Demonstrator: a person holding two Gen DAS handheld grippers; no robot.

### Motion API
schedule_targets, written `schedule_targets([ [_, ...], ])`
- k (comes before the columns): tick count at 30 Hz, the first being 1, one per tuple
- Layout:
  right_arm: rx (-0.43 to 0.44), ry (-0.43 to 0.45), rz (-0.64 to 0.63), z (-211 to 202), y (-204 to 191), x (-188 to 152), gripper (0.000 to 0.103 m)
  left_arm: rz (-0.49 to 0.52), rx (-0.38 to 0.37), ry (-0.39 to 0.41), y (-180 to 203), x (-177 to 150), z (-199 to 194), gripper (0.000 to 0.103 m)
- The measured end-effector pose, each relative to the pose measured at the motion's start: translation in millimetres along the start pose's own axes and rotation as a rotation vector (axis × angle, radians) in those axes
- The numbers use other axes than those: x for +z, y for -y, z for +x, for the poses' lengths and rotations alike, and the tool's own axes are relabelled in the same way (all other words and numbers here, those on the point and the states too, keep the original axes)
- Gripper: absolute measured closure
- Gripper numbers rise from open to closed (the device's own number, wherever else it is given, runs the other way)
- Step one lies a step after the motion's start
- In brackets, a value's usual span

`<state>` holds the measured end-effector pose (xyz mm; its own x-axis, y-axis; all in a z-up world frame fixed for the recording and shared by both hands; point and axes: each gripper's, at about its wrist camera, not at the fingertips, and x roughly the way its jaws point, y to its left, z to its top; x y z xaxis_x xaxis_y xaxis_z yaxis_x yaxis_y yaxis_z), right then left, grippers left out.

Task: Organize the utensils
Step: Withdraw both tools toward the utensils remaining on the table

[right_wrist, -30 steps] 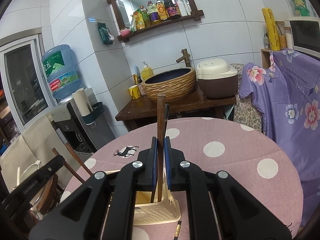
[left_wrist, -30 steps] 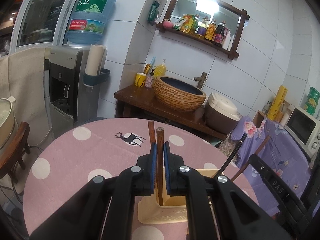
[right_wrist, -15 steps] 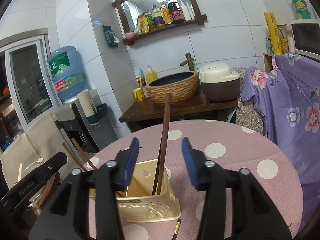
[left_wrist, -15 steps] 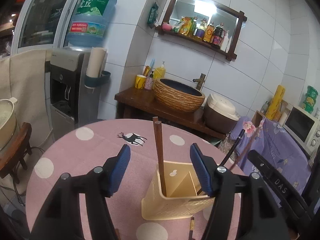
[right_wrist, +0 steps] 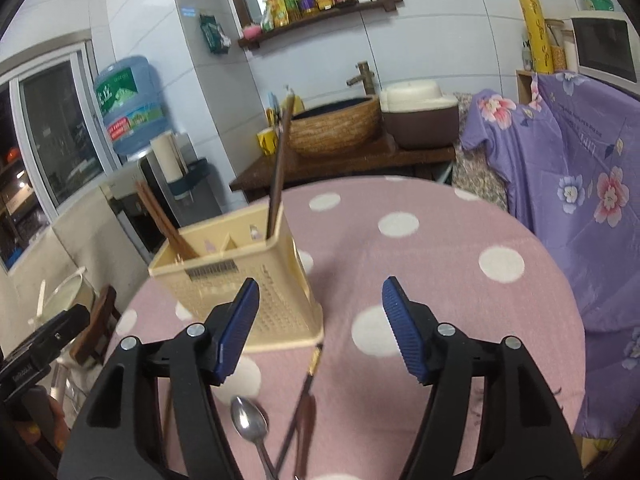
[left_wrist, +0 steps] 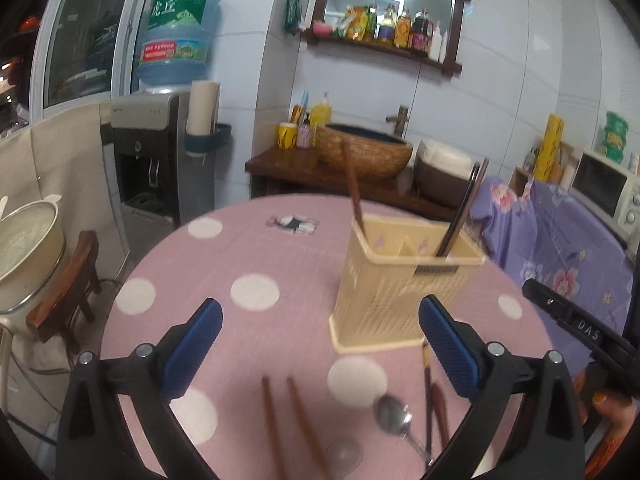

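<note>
A cream utensil holder point(left_wrist: 404, 280) is seen standing upright on a round table point(left_wrist: 256, 248) covered in pink cloth with white dots; its interior is divided into compartments. A brown chopstick point(left_wrist: 353, 194) is leaned in the holder's left compartment in the left wrist view, and a dark pair of chopsticks point(left_wrist: 460, 216) is stood in the right compartment. The left gripper point(left_wrist: 320, 344) is held over the table near the holder, its jaws opening wide, with nothing gripped between them; below it, two brown chopsticks point(left_wrist: 288, 420) are laid side by side on the cloth, and a metal spoon point(left_wrist: 394, 418) is laid just right of them. The right gripper point(right_wrist: 320, 328) is held just beside the holder, its jaws likewise opening and empty; a dark chopstick point(right_wrist: 304, 392) is seen lying on the cloth beneath them, beside the spoon.
</note>
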<state>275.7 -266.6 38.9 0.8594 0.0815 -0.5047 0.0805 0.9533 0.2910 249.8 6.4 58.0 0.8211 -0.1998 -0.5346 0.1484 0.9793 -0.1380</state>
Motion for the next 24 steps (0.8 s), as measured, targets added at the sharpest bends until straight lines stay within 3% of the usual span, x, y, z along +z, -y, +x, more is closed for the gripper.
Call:
schedule_targets([
  [8,-0.038,-0.105,-0.042,1,5,-49,0.039,-0.051,0.071,-0.08,-26,-46,4,0.005],
  [18,-0.074,-0.189,-0.037,2,14,-101,0.039,-0.015,0.126,-0.167,-43,-88,8,0.006],
  [24,-0.08,-0.206,-0.034,5,15,-111,0.039,-0.005,0.104,-0.208,-39,-98,17,0.032],
])
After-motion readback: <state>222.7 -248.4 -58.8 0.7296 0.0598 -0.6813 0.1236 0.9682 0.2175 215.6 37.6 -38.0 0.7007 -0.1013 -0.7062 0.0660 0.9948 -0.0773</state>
